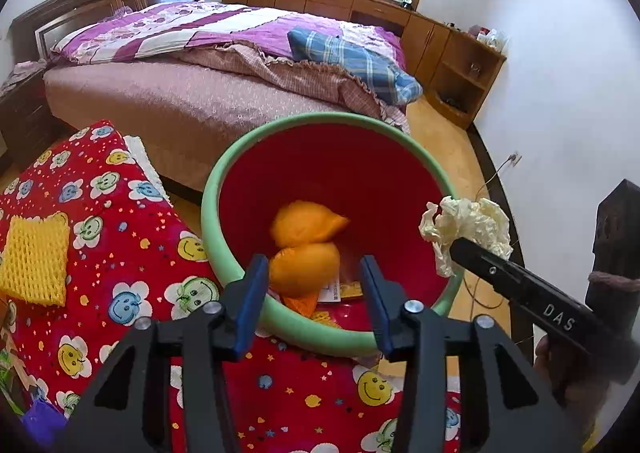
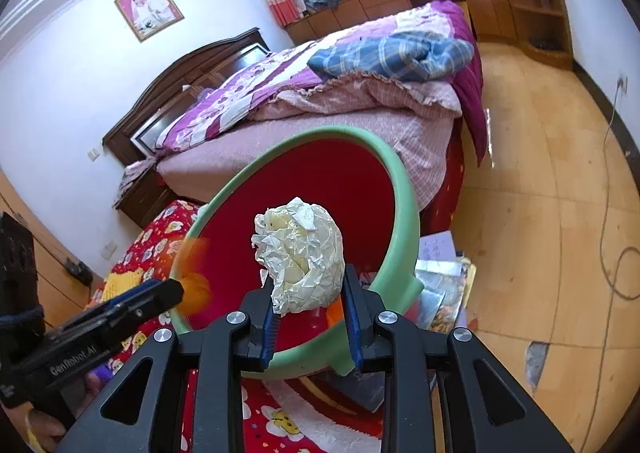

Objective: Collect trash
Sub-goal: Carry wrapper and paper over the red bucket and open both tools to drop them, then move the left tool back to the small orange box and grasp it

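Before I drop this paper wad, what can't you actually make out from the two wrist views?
- Left wrist view: flat wrappers on the floor of the red bin with a green rim, hidden under blurred orange bags.
- Right wrist view: bin floor, blocked by the crumpled cream paper wad in the right gripper.
- Right wrist view: left gripper opening, seen side-on, orange blur.

The bin (image 1: 332,177) is looking like smooth plastic, red inside with a matt green rim. The paper wad (image 2: 300,253) is showing up crinkly and dull, cream-ish. The orange bags (image 1: 306,249) are coming across as soft, slightly shiny film. The blanket (image 1: 120,213) is reading as fuzzy printed cloth, and the yellow net (image 1: 34,257) is looking like foam mesh. The floor (image 2: 540,193) is looking like smooth wood, a bit glossy.
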### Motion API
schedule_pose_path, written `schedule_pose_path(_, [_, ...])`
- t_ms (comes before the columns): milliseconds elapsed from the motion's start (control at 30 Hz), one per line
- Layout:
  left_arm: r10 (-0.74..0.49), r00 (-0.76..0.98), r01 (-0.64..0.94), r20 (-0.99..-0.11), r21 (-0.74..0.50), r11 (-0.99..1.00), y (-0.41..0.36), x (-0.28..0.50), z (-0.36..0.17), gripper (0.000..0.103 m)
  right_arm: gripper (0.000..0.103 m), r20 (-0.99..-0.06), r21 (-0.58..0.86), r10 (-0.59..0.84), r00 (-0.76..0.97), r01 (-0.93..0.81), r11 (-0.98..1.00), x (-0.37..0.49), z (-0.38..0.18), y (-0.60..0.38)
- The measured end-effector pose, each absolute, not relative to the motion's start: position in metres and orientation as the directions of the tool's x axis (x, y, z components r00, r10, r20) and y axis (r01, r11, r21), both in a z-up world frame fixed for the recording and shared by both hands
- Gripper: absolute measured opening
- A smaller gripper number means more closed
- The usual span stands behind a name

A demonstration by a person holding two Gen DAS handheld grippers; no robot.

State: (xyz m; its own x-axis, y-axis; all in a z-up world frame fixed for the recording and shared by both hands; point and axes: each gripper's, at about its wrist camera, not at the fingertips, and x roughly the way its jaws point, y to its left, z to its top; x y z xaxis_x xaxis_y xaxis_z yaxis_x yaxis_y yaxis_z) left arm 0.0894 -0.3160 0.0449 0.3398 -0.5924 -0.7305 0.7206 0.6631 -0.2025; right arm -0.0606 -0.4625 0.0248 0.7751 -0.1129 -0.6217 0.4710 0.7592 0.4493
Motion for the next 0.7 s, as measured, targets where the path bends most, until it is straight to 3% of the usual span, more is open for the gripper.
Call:
schedule_pose_path(100, [-0.587,0.331,0.711,-0.739,-0.214,0.670,-0.312,0.090,0.043,0.048,0.031,-0.622,0.455,-0.107,0.776,0.469,0.757,-0.060,0.025,-0.464])
schedule_pose_path(267, [-0.581,0.347,0.692,-0.736,-0.217,0.688,-0.301,0.090,0.047,0.048,0.048,-0.617,0.465,-0.101,0.781,0.465,0.753,-0.060,0.028,-0.461])
schedule_pose_path(700, [-0.527,0.417,0.589,-0.740,-0.221,0.777,-0.244,0.098,0.056,0.048,0.057,-0.598,0.465,-0.075,0.798,0.422,0.778,-0.057,0.039,-0.440])
